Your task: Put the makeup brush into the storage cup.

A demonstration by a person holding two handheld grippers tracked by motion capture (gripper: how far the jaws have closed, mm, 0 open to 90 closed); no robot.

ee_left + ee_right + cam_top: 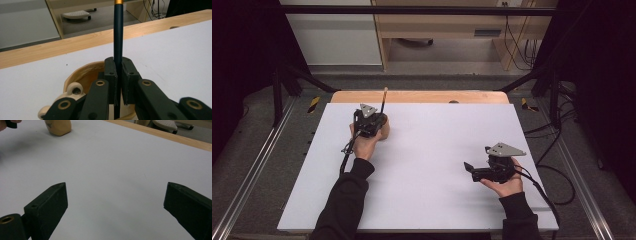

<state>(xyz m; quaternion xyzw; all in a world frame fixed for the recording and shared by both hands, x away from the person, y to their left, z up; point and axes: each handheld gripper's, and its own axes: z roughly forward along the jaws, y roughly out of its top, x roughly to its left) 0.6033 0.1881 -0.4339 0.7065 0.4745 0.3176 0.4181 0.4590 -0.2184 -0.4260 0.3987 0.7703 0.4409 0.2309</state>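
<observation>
- High view: the left gripper (371,121) sits over a tan cup (383,129) near the far left of the white board (432,165). A dark pen (384,101) rises from it, tilted toward the far edge.
- The right gripper (471,169) rests in the hand near the board's right front, well apart from the cup, jaws pointing left. The board between the two hands is bare.
- A wooden table edge (422,96) runs just beyond the board's far side, near the cup. Metal rails and cables flank the table on both sides.
- Left gripper view: the jaws are closed tight on the pen (118,32), which stands upright between the pads with its lower end inside the cup (82,75). An orange band marks the pen's top.
- A pale ringed ornament (75,88) sits on the cup's near rim, detail the high view is too small to give.
- Right gripper view: the jaws stand wide apart with nothing between them, above bare board (112,170).
- The cup (58,126) stands far off at upper left, its path unobstructed. The wooden edge (175,138) crosses the upper right.
</observation>
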